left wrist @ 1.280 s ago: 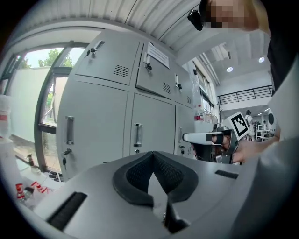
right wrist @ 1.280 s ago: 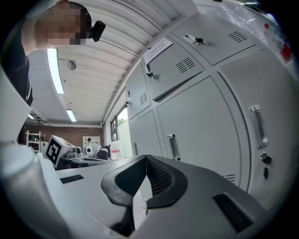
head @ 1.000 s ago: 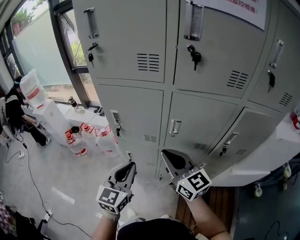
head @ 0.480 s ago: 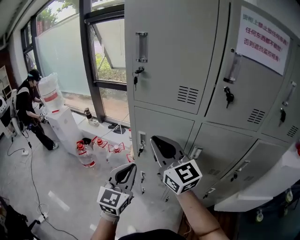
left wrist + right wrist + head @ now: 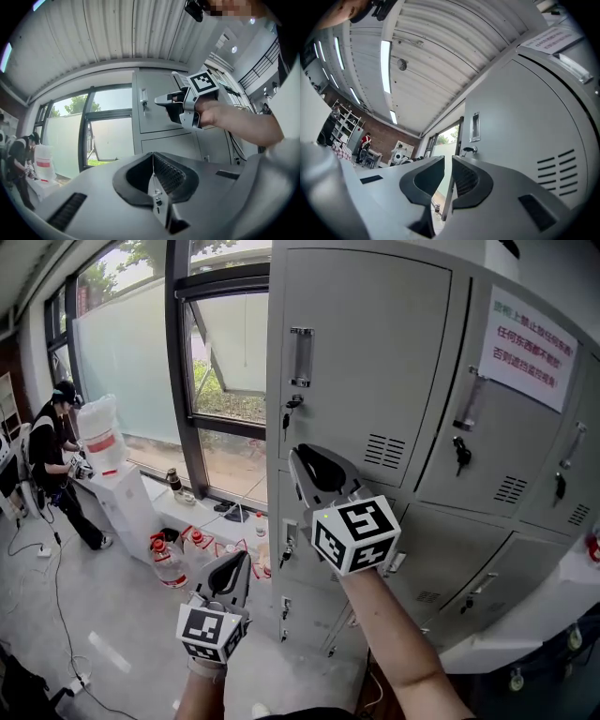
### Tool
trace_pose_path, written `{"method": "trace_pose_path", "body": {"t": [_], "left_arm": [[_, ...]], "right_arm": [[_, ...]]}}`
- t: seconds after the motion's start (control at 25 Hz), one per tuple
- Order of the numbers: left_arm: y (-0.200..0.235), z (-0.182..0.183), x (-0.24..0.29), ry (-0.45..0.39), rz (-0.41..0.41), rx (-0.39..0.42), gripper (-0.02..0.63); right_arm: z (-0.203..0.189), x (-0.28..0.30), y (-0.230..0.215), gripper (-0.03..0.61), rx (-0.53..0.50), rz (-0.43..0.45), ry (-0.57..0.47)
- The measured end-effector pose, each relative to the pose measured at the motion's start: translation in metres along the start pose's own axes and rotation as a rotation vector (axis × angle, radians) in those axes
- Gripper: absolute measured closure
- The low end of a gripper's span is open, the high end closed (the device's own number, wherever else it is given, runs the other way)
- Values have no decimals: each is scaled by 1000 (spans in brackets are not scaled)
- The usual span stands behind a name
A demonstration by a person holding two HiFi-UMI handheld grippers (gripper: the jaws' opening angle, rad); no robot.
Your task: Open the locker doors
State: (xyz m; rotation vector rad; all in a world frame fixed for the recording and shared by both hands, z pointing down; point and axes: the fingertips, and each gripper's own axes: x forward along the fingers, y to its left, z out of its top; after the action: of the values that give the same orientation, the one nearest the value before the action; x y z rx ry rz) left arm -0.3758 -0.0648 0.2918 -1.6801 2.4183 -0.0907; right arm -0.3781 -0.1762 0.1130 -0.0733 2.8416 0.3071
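Can't see everything here. The right end of the lockers (image 5: 487, 521) runs off the frame, and the doors under the upper left locker door (image 5: 375, 352) are partly behind the right gripper (image 5: 305, 465) and its forearm. The red print on the paper notice (image 5: 528, 348), up and to the right of that door, is too small for me to read. Far to the left of the door, past the window (image 5: 220, 381), there's a person (image 5: 52, 460) by some water bottles (image 5: 167, 563), but it's pretty tiny.

The upper left locker door sits flush and shut, facing out into the room. It's taller than wide, so its long axis is upright. Its handle (image 5: 301, 356) runs upright too, along the door's left edge. A key (image 5: 292, 405) sticks out just below the handle, and the vent slots (image 5: 386, 451) are at the door's lower right.

The right gripper is in front of the door's lower left corner, just under the key, aimed at the door and tilted a bit up. It isn't touching the door. Its tongs have just been cracking open, so there's only a narrow slit between them, with nothing in it.

The left gripper (image 5: 239, 563) hangs well below and left of the door. Its tongs are pressed together and empty.
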Motion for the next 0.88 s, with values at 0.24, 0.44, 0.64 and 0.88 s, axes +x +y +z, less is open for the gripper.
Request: {"method": "trace_pose_path", "body": {"t": [0.24,0.44,0.64,0.88], "left_arm": [[29,14,-1,14,72,-1,594],[35,13,0,32,64,-23,594],[42,9,-3,29,55,-38,594],[54,-8,-9,44,47,-68,594]], "right_arm": [[43,41,-14,461,-34,-58,-15],[66,69,-21,409,-76,-96,-13],[75,96,-32,330,-104,-155,16],[69,117,-43,304,-123,-228,66]]}}
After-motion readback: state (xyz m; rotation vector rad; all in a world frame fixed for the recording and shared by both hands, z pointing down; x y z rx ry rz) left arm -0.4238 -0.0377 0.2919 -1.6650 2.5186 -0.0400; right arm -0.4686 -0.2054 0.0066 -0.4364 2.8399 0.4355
